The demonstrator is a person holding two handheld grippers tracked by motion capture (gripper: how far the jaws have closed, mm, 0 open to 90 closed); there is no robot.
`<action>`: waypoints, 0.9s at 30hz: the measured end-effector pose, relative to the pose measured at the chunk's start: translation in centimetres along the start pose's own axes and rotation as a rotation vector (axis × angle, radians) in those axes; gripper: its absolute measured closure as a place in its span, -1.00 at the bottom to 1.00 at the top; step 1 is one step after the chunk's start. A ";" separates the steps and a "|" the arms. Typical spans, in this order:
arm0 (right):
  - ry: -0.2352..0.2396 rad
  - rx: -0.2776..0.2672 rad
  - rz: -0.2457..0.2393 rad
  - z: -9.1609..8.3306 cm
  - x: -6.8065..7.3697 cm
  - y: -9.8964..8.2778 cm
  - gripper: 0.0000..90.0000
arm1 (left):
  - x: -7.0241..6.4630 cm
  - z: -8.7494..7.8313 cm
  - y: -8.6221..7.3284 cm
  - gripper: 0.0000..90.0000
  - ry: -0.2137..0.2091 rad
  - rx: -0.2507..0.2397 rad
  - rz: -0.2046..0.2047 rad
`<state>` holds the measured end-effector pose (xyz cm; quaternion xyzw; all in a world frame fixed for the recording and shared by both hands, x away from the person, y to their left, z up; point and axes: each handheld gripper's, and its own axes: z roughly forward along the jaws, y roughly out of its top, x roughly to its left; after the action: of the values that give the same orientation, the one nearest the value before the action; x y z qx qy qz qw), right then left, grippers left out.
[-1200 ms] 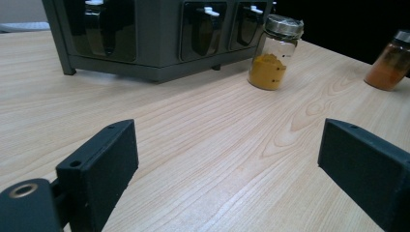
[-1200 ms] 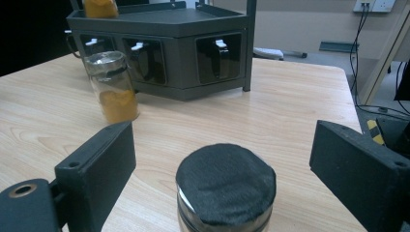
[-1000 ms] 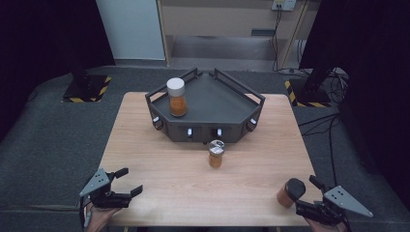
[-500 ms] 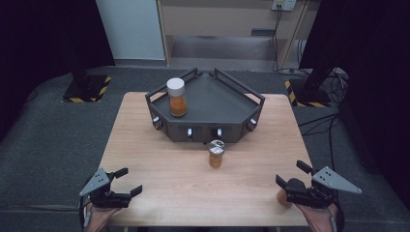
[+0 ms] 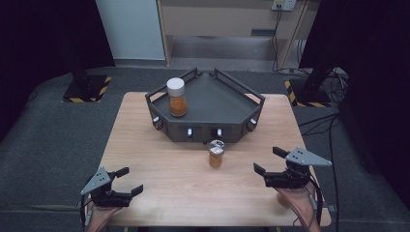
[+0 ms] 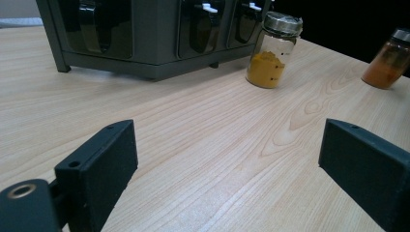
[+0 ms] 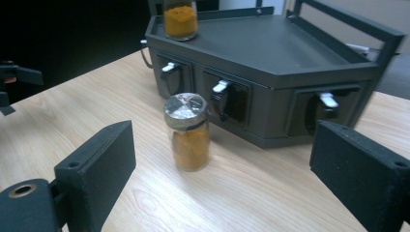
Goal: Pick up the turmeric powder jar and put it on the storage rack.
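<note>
Jaws of both grippers are standing spread with nothing between them. In the high view, the small glass spice jar with a silver lid (image 5: 216,153) is standing upright on the light wooden table (image 5: 159,164), just in front of the dark grey angular rack with front drawers (image 5: 208,108). The right gripper (image 5: 270,166) is hovering near the table's right front edge, to the right of the jar and apart from it, its jaws pointing left toward it. The left gripper (image 5: 126,180) is sitting at the left front corner, well apart from the jar. A taller jar of orange powder with a white cap (image 5: 177,96) is standing on the rack's top.

In the left gripper view, the silver-lidded jar (image 6: 273,50) is lying well ahead of the spread jaws and to the right of centre, beside the rack (image 6: 145,34). A second jar of orange-brown powder (image 6: 390,59) is showing at the far right edge.

In the right gripper view, the silver-lidded jar (image 7: 187,131) is standing ahead of the open jaws, nearer the left jaw than the right, touching neither, with the rack (image 7: 270,72) just behind it.
</note>
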<state>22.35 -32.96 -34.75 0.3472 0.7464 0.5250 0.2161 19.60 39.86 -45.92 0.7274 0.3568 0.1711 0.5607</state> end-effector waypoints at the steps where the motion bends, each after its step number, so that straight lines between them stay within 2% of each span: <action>1: 0.006 0.001 -0.003 0.4 0.0 0.2 -0.80 | 0.0 0.0 0.0 -0.87 0.000 0.001 0.001; 13: 0.059 0.038 -0.033 4.4 0.5 2.4 -0.79 | 0.1 0.1 0.1 -0.87 -0.003 0.005 0.004; 27: 0.097 0.083 -0.035 8.5 0.4 3.2 -0.79 | 0.1 0.2 0.1 -0.86 -0.004 0.011 0.005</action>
<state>28.85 -26.61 -34.73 0.3169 0.7831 0.5060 0.1740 19.83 39.74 -45.88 0.7317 0.3547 0.1693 0.5569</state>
